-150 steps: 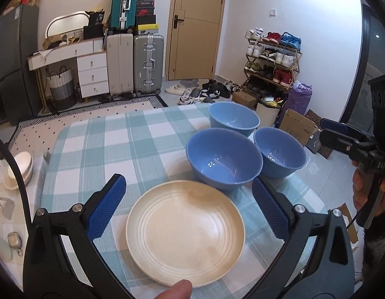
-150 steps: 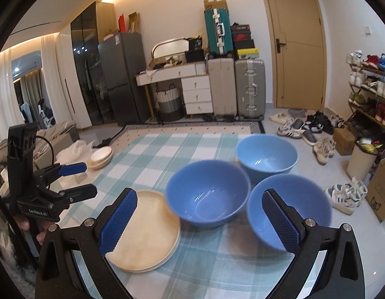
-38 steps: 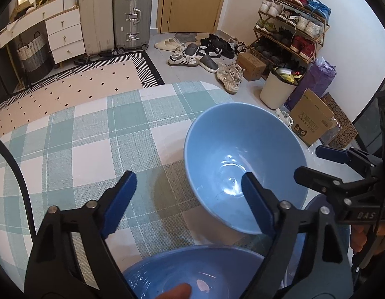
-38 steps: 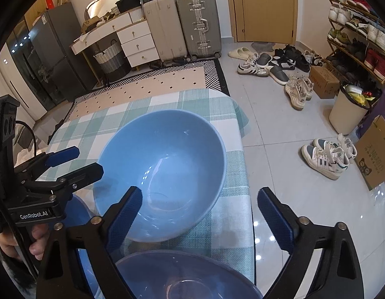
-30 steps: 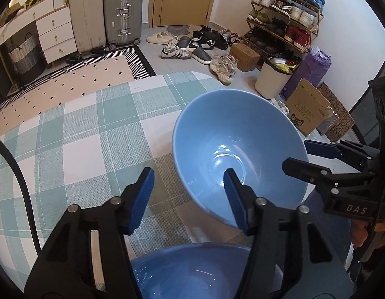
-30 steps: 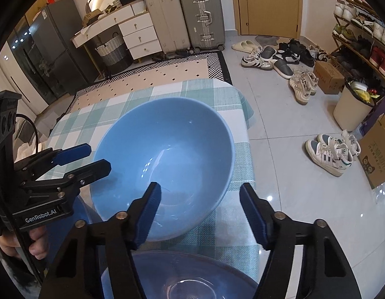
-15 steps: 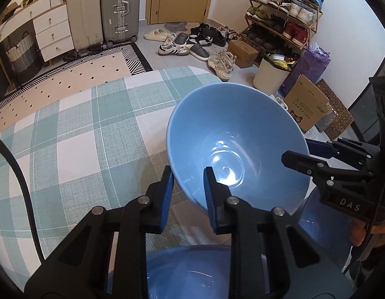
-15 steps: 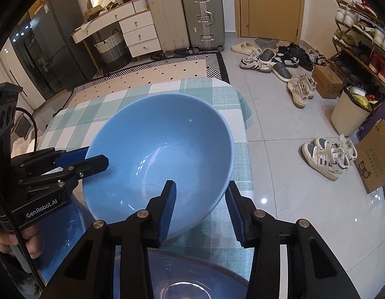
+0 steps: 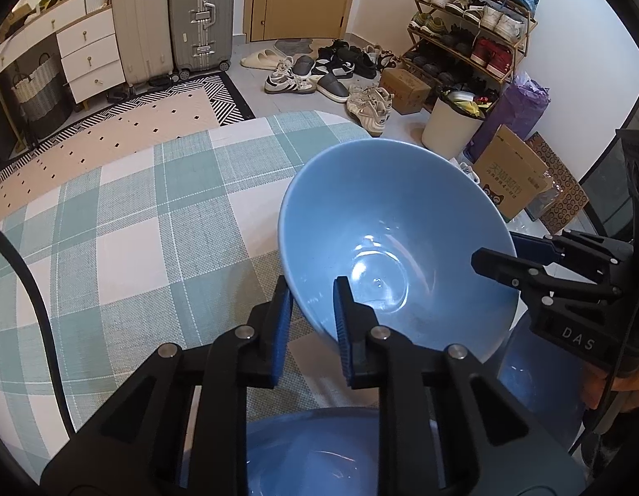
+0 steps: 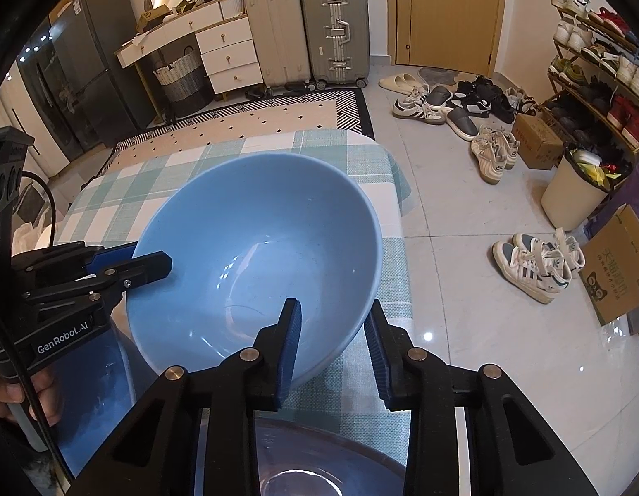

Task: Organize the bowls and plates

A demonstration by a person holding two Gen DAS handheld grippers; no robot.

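Left wrist view. The left gripper (image 9: 311,310) is closed on the near rim of a blue bowl (image 9: 385,227), one blue pad inside the wall and the other outside. The bowl is tilted, its far rim higher, above the green-and-white checked tablecloth (image 9: 133,223). At the right side of the same bowl the right gripper (image 9: 497,258) clamps the rim, its black body marked "DAS". A second blue bowl (image 9: 315,454) lies directly under the left gripper's arms, and a third blue bowl (image 9: 534,388) sits lower right, partly behind the right gripper. Beyond the table are two suitcases (image 9: 175,20), a shoe rack (image 9: 472,25) and a white bin (image 9: 451,124).

Right wrist view. The right gripper (image 10: 332,330) pinches the near right rim of the blue bowl (image 10: 257,239), one pad within and one against the outer wall. The left gripper (image 10: 152,258), marked "GenRobot.AI", holds the rim at the left. The bowl is thus gripped on two sides, over the tablecloth (image 10: 278,144) near the table's far right corner. The second bowl (image 10: 96,392) shows at lower left and the third bowl (image 10: 319,463) beneath the right gripper. A pair of sneakers (image 10: 534,260) lies on the tiled floor (image 10: 464,206).
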